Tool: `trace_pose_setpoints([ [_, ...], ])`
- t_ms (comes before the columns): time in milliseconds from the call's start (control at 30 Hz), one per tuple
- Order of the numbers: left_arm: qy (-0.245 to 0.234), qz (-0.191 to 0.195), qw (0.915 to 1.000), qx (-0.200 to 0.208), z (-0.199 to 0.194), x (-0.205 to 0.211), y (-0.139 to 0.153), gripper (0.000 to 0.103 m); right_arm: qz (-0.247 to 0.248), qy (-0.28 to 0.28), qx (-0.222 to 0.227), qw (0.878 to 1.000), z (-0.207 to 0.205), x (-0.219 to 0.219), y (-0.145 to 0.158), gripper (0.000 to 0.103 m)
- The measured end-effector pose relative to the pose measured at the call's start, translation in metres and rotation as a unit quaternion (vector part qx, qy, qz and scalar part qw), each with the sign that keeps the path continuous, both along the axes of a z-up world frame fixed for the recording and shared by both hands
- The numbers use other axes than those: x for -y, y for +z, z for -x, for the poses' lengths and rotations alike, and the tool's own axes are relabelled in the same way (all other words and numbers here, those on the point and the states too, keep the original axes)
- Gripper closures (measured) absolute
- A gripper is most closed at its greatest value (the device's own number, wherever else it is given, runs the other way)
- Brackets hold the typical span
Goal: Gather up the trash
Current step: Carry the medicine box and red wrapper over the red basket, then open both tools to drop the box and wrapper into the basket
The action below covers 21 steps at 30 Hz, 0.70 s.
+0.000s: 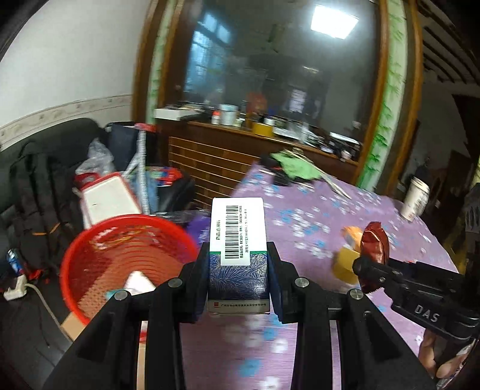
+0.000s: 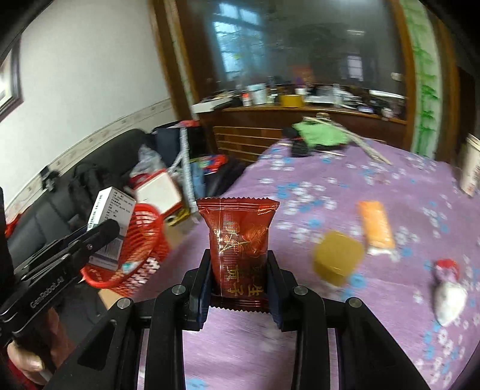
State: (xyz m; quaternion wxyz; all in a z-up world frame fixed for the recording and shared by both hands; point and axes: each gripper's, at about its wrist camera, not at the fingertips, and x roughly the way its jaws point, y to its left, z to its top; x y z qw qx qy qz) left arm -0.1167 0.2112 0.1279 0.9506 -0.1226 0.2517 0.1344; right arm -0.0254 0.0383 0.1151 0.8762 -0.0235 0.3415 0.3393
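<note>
Left gripper (image 1: 239,279) clamps box (image 1: 238,240) beside table edge, red basket (image 1: 126,261) alongside

The wall (image 1: 69,60) is white with a pale patterned border low on it. A dark sofa (image 2: 60,198) stands against this wall, with bags and clutter on it. Behind a wooden cabinet (image 1: 216,150) there is a big glass panel (image 1: 270,60) in a wooden frame, which reflects a window and a square ceiling lamp (image 1: 334,21).

"DAS" marks the right gripper (image 1: 367,271); "GenRobot.AI" the left gripper (image 2: 102,232).
</note>
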Motion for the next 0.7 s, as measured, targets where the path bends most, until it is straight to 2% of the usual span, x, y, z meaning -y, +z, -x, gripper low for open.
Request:
trace_pose_setpoints([
  [167,0.057,0.014,0.9983,-0.007,0.016,-0.056,-0.008,0.07,0.007,0.054,0.003,0.999,0.009,-0.057,0.005,0.067],
  [333,0.089,0.033,0.9951,-0.028,0.019,-0.097,-0.028,0.07,0.02,0.103,-0.02,0.994,0.011,-0.121,-0.007,0.067],
  [667,0.114,0.055,0.9909,-0.046,0.023,-0.136,-0.056,0.07,0.023,0.135,-0.057,0.989,-0.001,-0.185,-0.025,0.066],
  [700,0.115,0.055,0.9907,-0.048,0.021,-0.137,-0.057,0.066,0.025,0.143,-0.062,0.987,-0.002,-0.19,-0.028,0.061],
])
